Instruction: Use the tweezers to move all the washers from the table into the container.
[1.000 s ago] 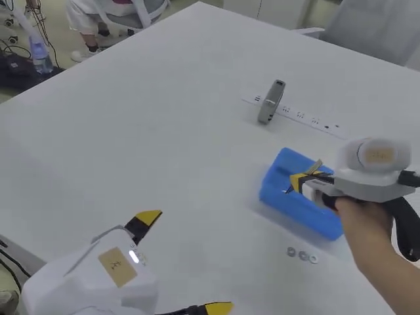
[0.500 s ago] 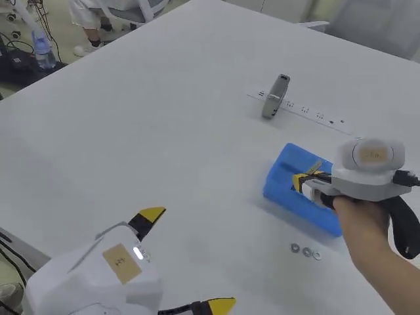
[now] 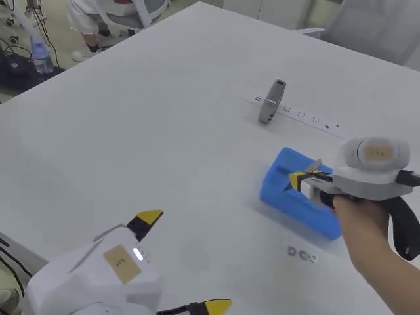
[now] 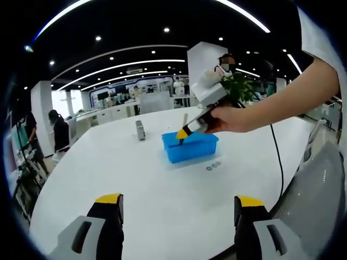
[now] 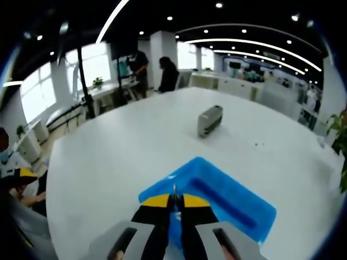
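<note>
Three small silver washers (image 3: 302,254) lie in a row on the white table (image 3: 164,118), just beside the blue container (image 3: 295,203) — over it, the right gripper (image 3: 298,182) clenches its jaws on thin tweezers (image 5: 174,189); the left gripper (image 3: 184,262) jaws are spread wide.

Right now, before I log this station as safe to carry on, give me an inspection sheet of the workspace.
Surface: white table, no spills seen.
Job's things: blue container; three washers on the table beside it; tweezers over the container.
Clutter: grey block by the socket strip.
Grippers: right gripper shut on tweezers; left gripper open, empty.
Cables: black lead from right gripper; floor cables.
Surroundings: bottle and chair on the floor.
</note>
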